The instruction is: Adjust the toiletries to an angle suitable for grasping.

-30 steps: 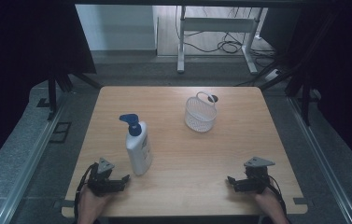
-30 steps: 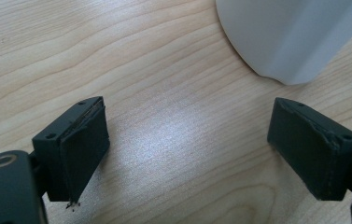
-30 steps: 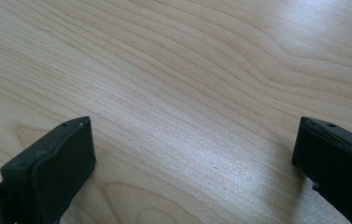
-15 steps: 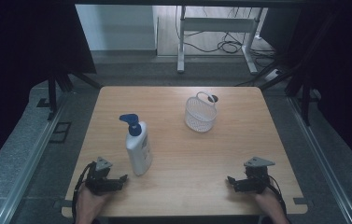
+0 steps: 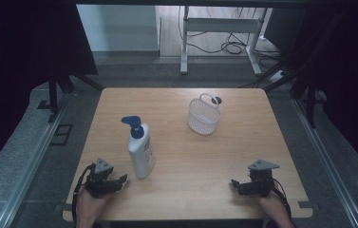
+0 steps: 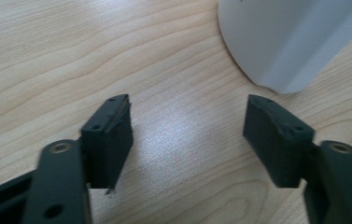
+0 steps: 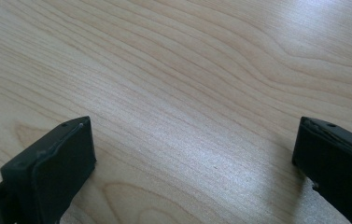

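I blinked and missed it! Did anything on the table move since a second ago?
Nothing visibly changed. The white pump bottle with the blue top stands in the same spot, the white mesh basket too, and the left gripper and right gripper rest open at the near edge, holding nothing.

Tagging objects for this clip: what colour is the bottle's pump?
Blue, on a white bottle; the pump shows best in the high view.

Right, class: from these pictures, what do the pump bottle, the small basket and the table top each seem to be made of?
Pump bottle: probably plastic, smooth white body with a soft sheen, blue pump head.
Basket: white open mesh with a thin loop handle, maybe coated wire or plastic; too small to tell.
Table top: light wood or wood-look laminate, with clear grain lines and a slightly glossy sheen.
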{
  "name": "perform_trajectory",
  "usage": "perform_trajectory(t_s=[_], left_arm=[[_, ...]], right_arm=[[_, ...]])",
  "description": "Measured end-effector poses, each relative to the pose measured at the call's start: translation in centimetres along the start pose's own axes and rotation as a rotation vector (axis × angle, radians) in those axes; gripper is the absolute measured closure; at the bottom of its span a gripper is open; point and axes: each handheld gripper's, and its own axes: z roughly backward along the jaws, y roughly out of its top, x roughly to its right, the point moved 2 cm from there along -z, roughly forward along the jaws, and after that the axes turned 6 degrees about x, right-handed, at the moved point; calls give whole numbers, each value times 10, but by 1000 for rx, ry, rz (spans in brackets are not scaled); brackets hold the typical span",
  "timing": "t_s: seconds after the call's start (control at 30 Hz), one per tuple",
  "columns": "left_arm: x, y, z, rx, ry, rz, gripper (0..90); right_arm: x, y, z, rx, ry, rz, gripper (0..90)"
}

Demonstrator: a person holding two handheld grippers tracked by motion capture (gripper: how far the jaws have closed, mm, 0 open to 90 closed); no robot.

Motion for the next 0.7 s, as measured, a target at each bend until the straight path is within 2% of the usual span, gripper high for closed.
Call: perform_trajectory(t_s=[0.33, 0.57, 0.7], left_arm=[[0, 5, 1, 29, -11, -4, 526], [-6, 10, 0, 66, -24, 28, 622], [-7, 13, -2, 83, -35, 39, 708]], right_arm=[[0, 0, 0, -1, 2, 1, 0], [0, 1, -1, 0, 4, 3, 0], [0, 1, -1, 2, 4, 4, 0]])
